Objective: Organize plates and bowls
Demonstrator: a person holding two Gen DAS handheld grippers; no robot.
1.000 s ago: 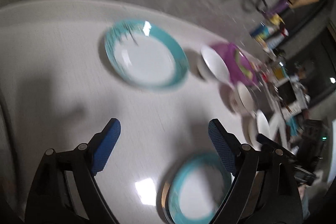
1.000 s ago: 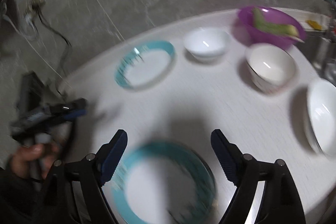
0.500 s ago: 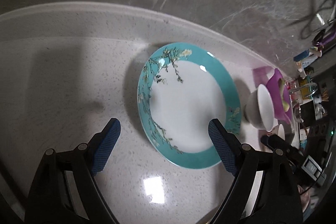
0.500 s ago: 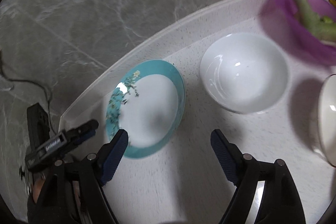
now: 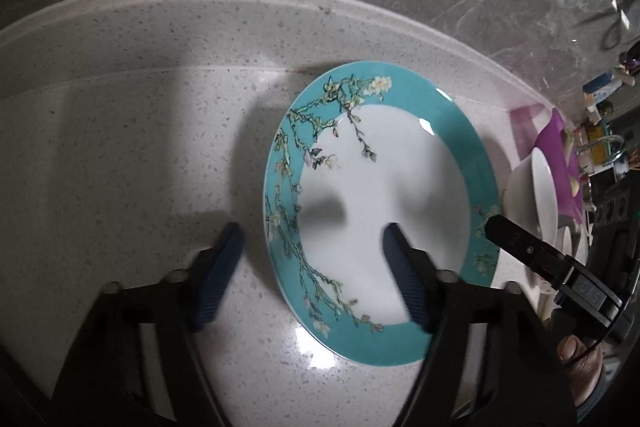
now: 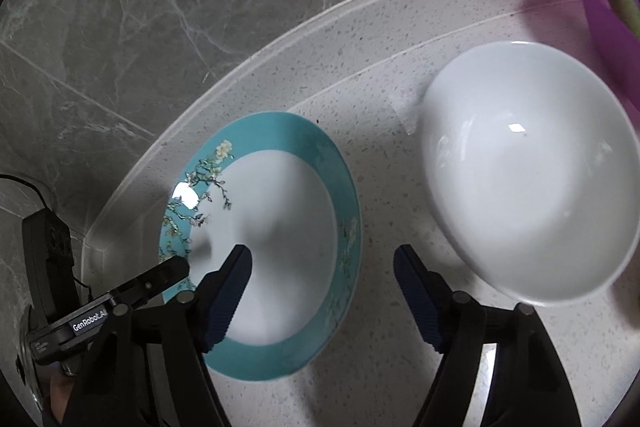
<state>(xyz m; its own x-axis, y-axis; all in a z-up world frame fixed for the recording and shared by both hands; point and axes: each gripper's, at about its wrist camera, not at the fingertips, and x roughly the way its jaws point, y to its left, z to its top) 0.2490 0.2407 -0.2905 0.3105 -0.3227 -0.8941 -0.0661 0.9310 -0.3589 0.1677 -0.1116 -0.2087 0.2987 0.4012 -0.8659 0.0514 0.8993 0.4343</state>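
Two claws hang spread and empty over the speckled bench [image 5: 120,155]: the left claw [image 5: 312,267] straddles the near-left rim of the teal-rimmed plate [image 5: 380,211], the right claw [image 6: 322,291] its right rim, with a white bowl [image 6: 528,171] just beside. Lying flat near the bench's back edge, the plate looks glazed, stiff, slippery and breakable; its thin raised rim seems the only hold, pinched squarely and lifted gently.
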